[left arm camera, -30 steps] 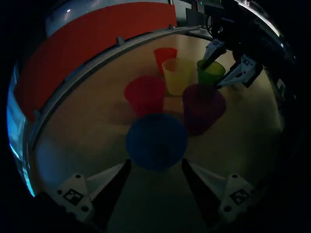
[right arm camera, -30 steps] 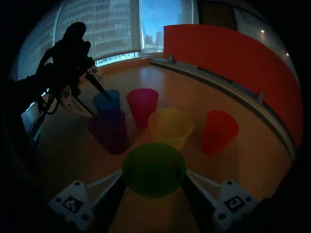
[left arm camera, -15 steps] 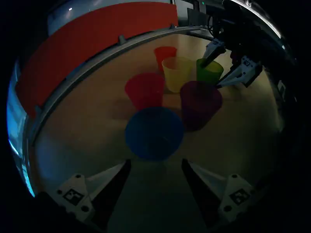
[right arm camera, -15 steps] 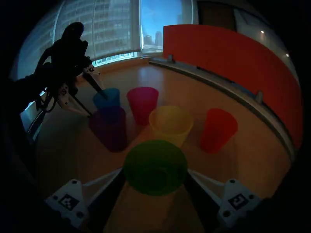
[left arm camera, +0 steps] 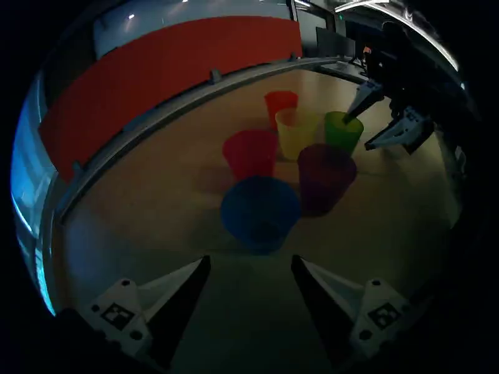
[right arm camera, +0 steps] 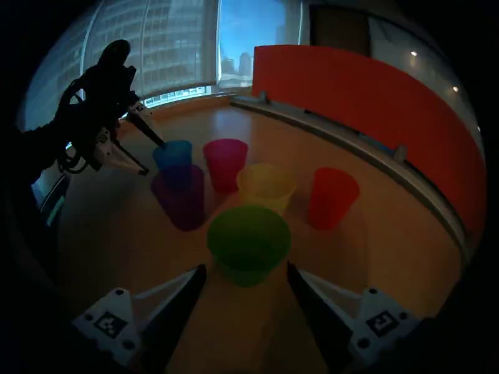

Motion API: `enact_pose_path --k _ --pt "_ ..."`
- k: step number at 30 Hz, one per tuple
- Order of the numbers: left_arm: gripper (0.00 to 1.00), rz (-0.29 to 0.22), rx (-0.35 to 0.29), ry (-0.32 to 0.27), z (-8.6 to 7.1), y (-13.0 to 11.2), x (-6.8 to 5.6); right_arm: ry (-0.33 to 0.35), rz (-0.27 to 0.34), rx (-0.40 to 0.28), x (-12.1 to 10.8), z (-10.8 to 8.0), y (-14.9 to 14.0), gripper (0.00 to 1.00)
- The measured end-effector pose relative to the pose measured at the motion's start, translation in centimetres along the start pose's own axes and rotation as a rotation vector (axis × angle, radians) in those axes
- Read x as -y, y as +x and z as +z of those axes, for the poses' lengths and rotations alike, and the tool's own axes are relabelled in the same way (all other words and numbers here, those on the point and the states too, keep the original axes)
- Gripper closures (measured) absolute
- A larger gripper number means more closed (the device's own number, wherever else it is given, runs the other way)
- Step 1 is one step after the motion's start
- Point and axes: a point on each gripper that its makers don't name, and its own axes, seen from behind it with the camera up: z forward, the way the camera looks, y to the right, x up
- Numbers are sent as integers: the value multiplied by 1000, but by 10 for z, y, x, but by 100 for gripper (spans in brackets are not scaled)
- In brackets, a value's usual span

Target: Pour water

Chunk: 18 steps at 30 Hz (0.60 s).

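Orange cup (left arm camera: 279, 101) half behind yellow cup (left arm camera: 297, 132)

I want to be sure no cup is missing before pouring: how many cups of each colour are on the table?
Blue cup: 1
Purple cup: 1
Pink cup: 1
Yellow cup: 1
Red cup: 1
Green cup: 1
Total: 6 cups

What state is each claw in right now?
Left claw: open, holding nothing, facing the blue cup.
Right claw: open, holding nothing, facing the green cup.
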Motion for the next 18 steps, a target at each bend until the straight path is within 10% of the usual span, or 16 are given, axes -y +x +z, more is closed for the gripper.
enact_pose_path --k 18 --pt "4 -114 -201 108 -65 26 0 -122 53 -96 0 -69 -6 0"
